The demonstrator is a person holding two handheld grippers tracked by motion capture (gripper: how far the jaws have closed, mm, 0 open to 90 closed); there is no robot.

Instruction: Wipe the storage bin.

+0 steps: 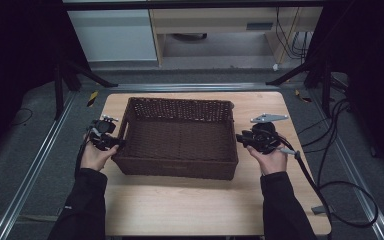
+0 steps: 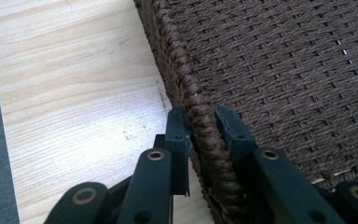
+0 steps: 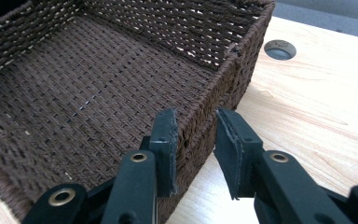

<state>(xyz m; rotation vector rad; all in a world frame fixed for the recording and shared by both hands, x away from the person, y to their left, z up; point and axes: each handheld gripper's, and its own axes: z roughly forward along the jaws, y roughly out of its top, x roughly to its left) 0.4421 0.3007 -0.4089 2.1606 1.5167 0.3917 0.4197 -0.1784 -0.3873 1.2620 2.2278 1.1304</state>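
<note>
So you've got the worktop [image 1: 190,210] with one big thing on it: a dark brown woven basket [image 1: 177,137], sitting square in the middle, nothing in it as far as the high view and both gripper views show. That's what you're working on, one gripper at each short side.

Handling-wise, my guess is it's light for its size, being an open weave with no load. The walls look fairly stiff, but wicker like this can flex and twist if you lift from one side only, so go up evenly with both hands. The thick braided rim [image 2: 200,121] is the obvious place to take hold: chunky, rough, not slippery, and the pads can bite into the texture.

Your left gripper [image 2: 200,126] already has it. Its jaws are clamped on the rim, one pad outside and one inside the wall, pressing on the braid.

Your right gripper [image 3: 198,140] isn't there yet. Its jaws straddle the wall on the far side [image 3: 205,116], one inside and one out over the worktop, but there's a visible gap at both pads, so no grip. I'd seat it down over the rim and squeeze before lifting anything.
</note>
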